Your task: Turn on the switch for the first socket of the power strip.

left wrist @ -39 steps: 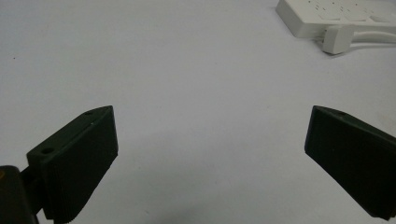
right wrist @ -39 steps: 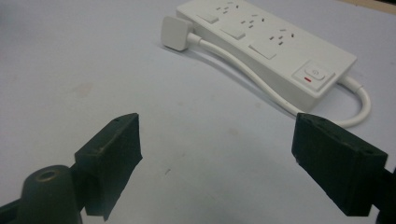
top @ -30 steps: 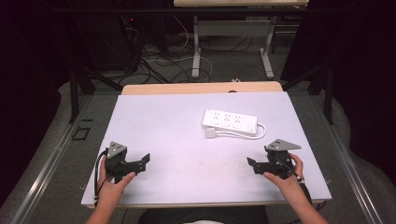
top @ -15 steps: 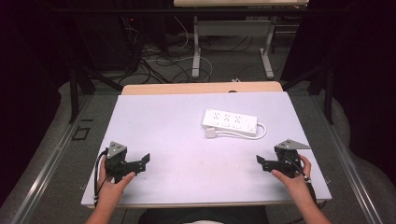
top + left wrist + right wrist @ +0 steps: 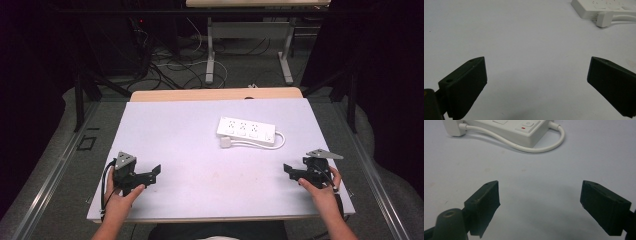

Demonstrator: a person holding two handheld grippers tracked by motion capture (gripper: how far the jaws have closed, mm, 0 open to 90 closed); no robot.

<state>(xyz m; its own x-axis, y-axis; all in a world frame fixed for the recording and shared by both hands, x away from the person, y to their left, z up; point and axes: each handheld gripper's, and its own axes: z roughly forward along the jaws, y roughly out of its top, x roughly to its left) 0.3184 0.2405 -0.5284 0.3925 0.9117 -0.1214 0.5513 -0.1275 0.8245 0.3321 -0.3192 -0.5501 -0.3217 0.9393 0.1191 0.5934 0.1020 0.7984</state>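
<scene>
the power strip (image 5: 246,131) is a long white block with a row of sockets on its top face, lying flat on the pale desk (image 5: 200,150), towards the far right part of it. its white cord (image 5: 270,145) leaves the right end, loops round along the near side and ends in a white plug (image 5: 226,142) that rests against the strip's near left corner. the right gripper view adds detail that the high view is too small to give: a rocker switch (image 5: 529,124) with a small red mark beside it on the end of the strip nearest the cord, and the cord curving in a smooth bend just in front of the casing. the left gripper view catches the strip's corner and the plug at its upper right edge. the left hand-held gripper (image 5: 156,170) sits well apart from the power strip, down by the near left part of the desk, held in the person's left hand (image 5: 120,200); its jaws stand wide apart with nothing but bare desk between them. the right hand-held gripper (image 5: 289,170) is near the desk's near right corner, closer to the strip's cord end yet clear of it, held in the right hand (image 5: 322,192); its jaws are likewise spread wide and grip nothing.
</scene>
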